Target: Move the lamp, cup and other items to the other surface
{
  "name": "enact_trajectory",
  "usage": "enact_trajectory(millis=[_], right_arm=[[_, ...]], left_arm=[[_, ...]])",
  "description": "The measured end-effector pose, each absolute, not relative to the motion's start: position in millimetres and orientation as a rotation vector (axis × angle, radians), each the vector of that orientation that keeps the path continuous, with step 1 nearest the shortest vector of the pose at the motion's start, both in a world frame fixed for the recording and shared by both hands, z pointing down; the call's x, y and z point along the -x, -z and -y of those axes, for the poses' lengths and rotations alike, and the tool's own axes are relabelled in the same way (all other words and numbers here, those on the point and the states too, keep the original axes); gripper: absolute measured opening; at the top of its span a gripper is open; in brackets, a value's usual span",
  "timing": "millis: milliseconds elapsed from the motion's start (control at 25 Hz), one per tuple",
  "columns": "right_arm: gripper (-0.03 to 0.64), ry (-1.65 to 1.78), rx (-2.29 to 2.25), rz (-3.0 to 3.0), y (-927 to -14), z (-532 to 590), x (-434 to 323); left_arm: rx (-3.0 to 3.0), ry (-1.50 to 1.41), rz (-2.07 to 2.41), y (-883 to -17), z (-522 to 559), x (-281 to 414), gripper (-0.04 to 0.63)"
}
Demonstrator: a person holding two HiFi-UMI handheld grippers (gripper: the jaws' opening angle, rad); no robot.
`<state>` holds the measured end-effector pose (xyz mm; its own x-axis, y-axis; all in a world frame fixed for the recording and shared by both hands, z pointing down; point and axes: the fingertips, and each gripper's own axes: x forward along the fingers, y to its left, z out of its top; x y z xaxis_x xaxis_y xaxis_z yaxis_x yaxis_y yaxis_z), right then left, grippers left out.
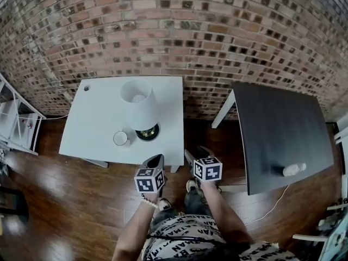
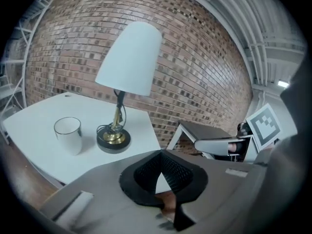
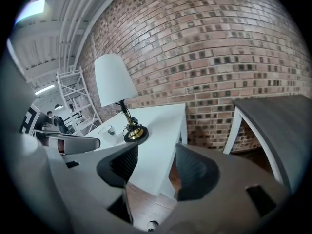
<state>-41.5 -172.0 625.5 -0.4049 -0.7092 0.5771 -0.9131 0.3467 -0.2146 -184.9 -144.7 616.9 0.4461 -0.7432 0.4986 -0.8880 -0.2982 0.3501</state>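
Observation:
A lamp [image 1: 138,106] with a white shade and a brass foot stands on the white table [image 1: 92,124]. A white cup [image 1: 120,138] sits just left of its base. Both grippers hover over the floor in front of that table's near edge. My left gripper [image 1: 157,158] is shut, its pad tips touching and nothing held; in its own view the lamp [image 2: 127,62] and cup [image 2: 68,134] lie ahead, beyond the gripper [image 2: 161,154]. My right gripper [image 1: 196,153] is open and empty, jaws [image 3: 156,162] well apart, the lamp [image 3: 114,79] far ahead to its left.
A dark table [image 1: 277,129] stands to the right, with a small white object [image 1: 293,169] near its front edge. A gap of wooden floor separates the two tables. A brick wall runs behind both. A white shelf unit [image 1: 16,121] stands at the far left.

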Motion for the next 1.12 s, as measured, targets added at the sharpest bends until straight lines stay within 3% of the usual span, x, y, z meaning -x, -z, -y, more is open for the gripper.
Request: enact_trajectory(millis=[280, 360, 520, 680, 1120], right_arm=[[0.253, -0.765, -1.636, 2.14, -625, 140, -5], [0.307, -0.762, -1.708, 2.112, -620, 137, -24], [0.35, -0.767, -1.867, 2.021, -610, 127, -82], [0.416, -0.837, -2.104, 1.876, -609, 106, -172], [0.413, -0.716, -2.62, 1.505, -572, 5, -399]], left_arm=[[-2.22, -0.419, 1.139, -623, 130, 124, 0.003], [-2.248, -0.437, 1.101, -622, 131, 106, 0.002], [-2.322, -0.467, 0.994, -618, 132, 55, 0.002], [-2.42, -0.511, 0.834, -611, 128, -20, 0.002], [-2.711, -0.638, 0.255, -593, 54, -259, 0.002]])
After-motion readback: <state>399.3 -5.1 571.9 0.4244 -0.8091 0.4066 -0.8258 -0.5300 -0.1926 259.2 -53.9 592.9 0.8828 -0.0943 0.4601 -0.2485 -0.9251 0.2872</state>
